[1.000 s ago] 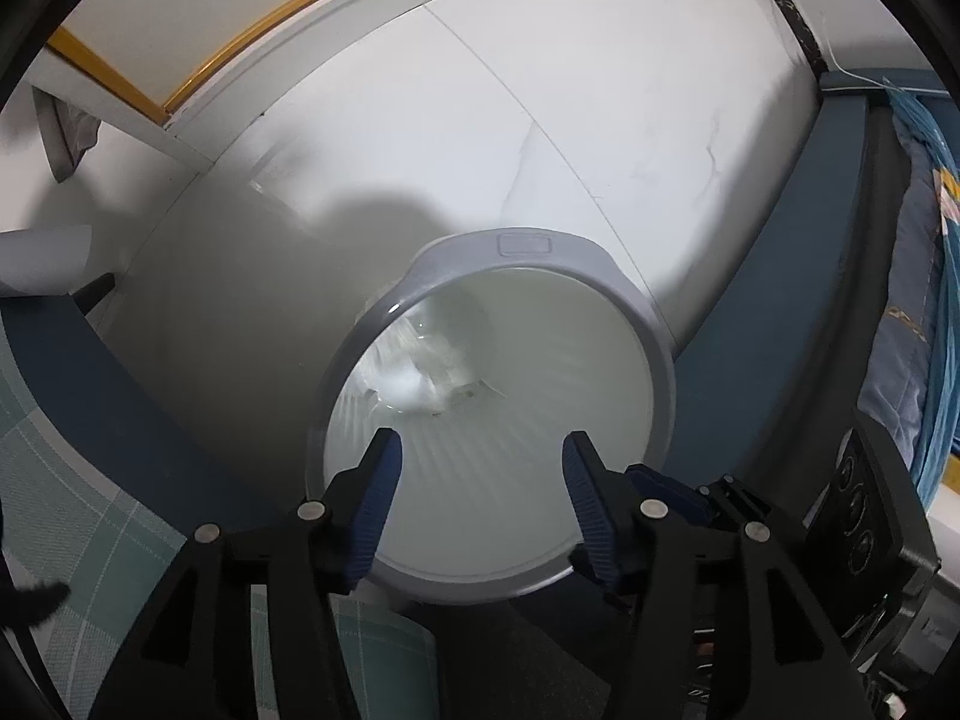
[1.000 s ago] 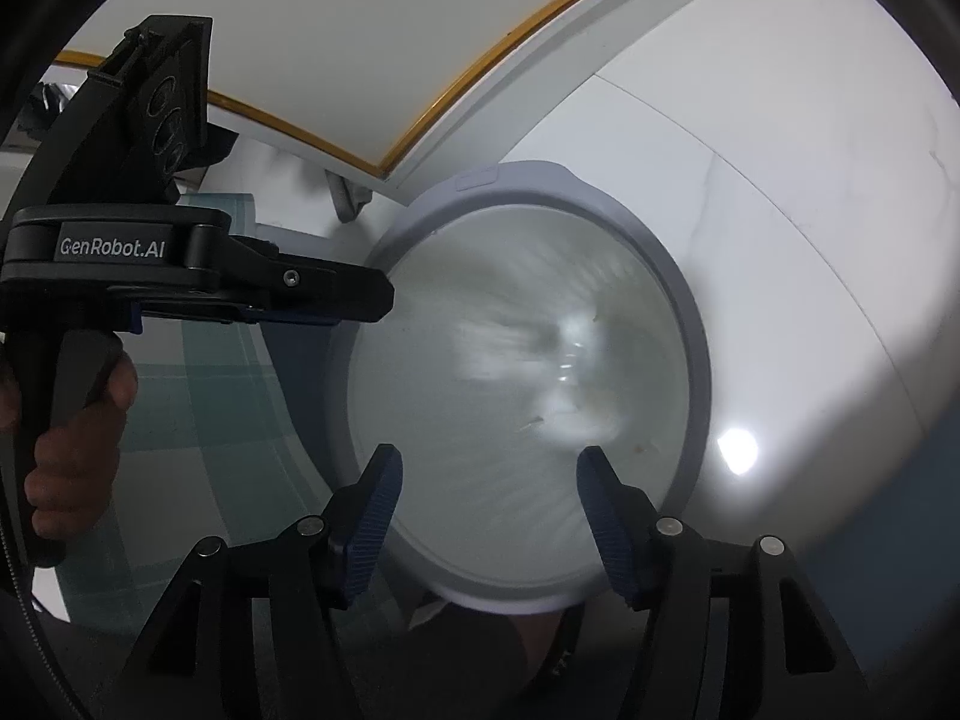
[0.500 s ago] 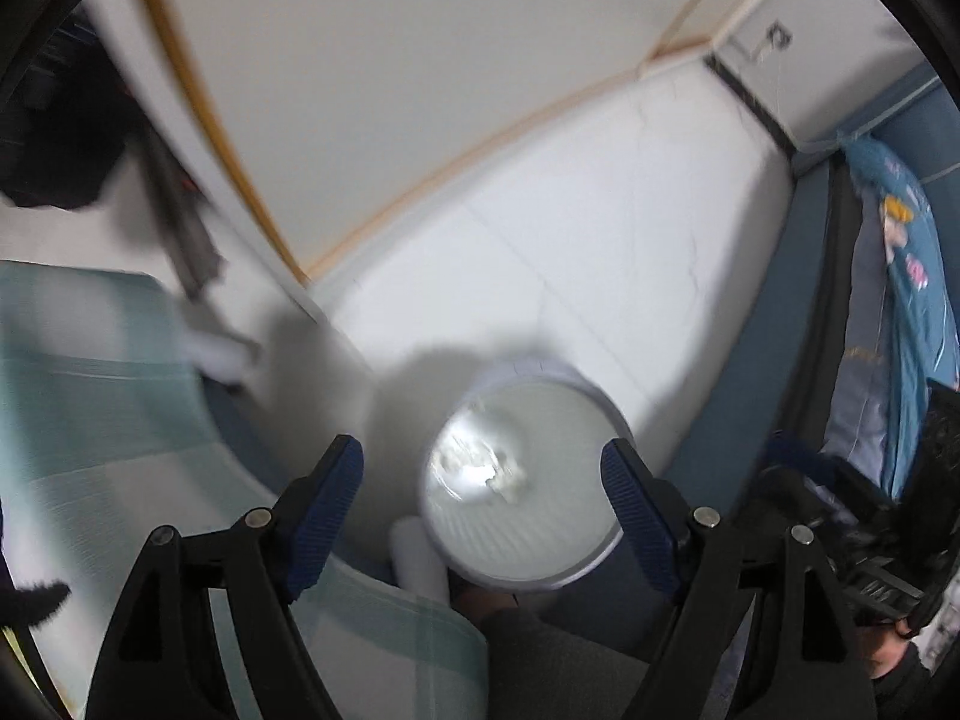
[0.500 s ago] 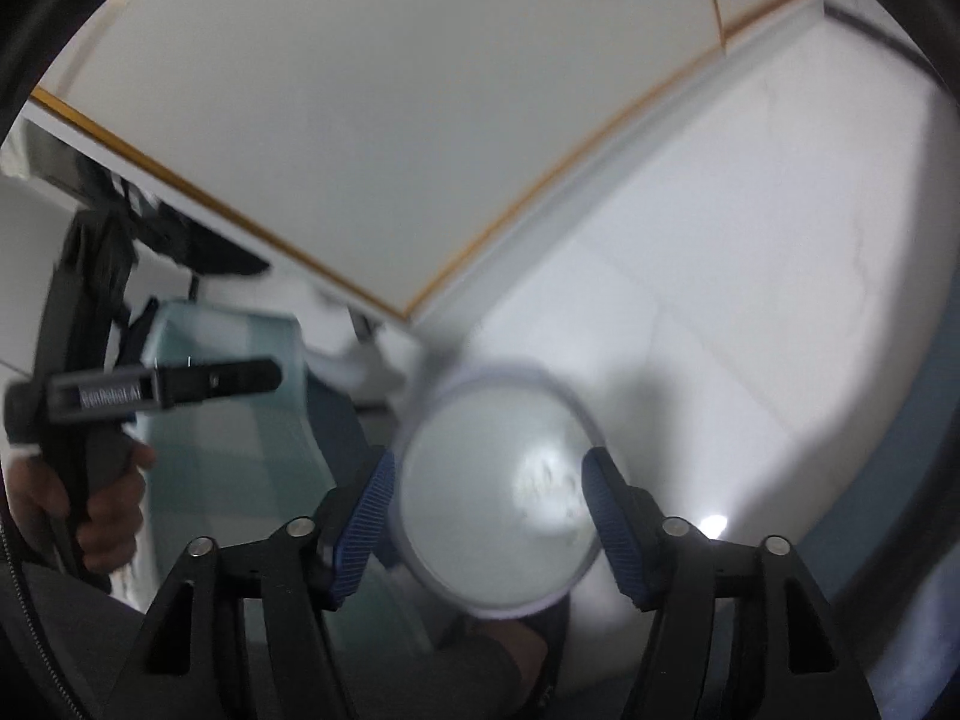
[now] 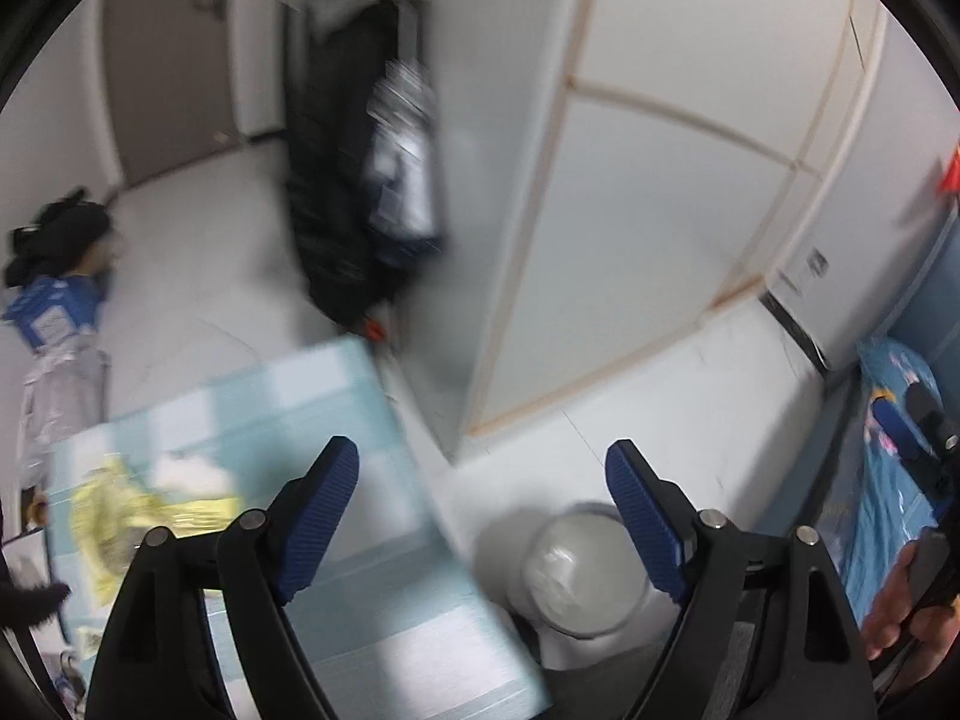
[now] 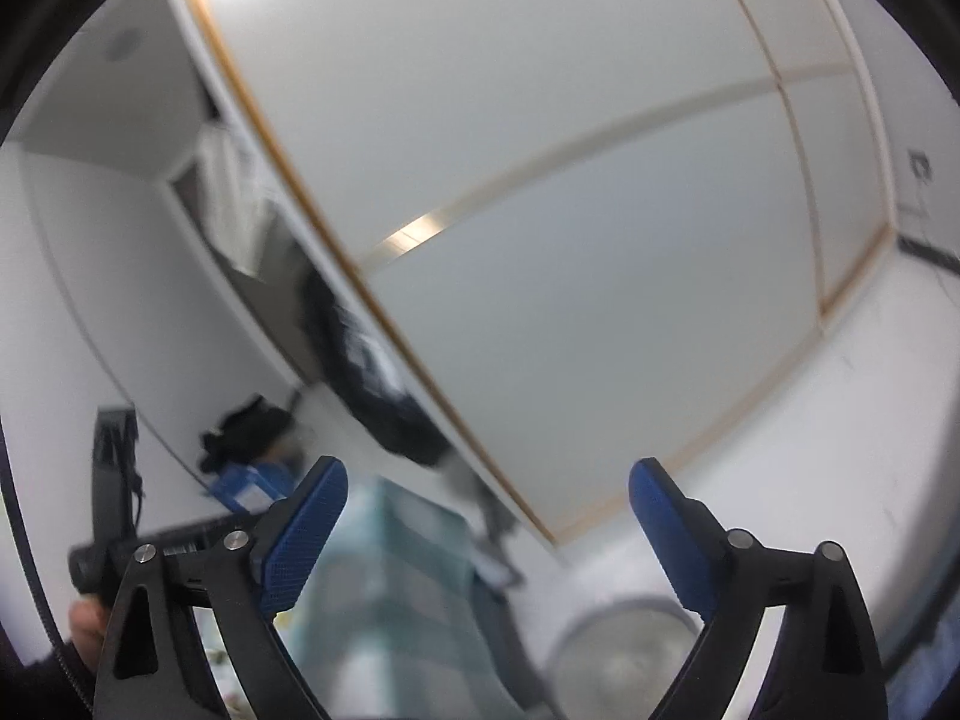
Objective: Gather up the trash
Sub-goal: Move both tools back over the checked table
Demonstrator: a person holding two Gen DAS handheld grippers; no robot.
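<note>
The trash bin (image 5: 585, 576), round, grey-rimmed, clear liner, sits on the white floor at lower centre-right of the left wrist view, crumpled pale trash visible inside. In the right wrist view it is at the bottom right (image 6: 624, 654), blurred. Your left gripper (image 5: 480, 516) has its jaws wide apart and just been opening; nothing between the pads, only the bin and table edge far below. Your right gripper (image 6: 486, 534) is the same: jaws just opened wide, empty.

Next trash is likely the yellow crumpled wrapper (image 5: 129, 519) on the light blue checked table (image 5: 270, 396), lower left of the left view, just left of the left finger. Judgement: drop done, you're now on the reach for the next piece.

Do it well: bring the left gripper down over the wrapper with one pad on each side, close on the bulk of it, not a loose corner, or it will probably slip. Slow down, both views are motion-blurred. Keep the right gripper clear of the left hand (image 6: 84, 630). Small bits lie near the wrapper, unclear what.
</note>
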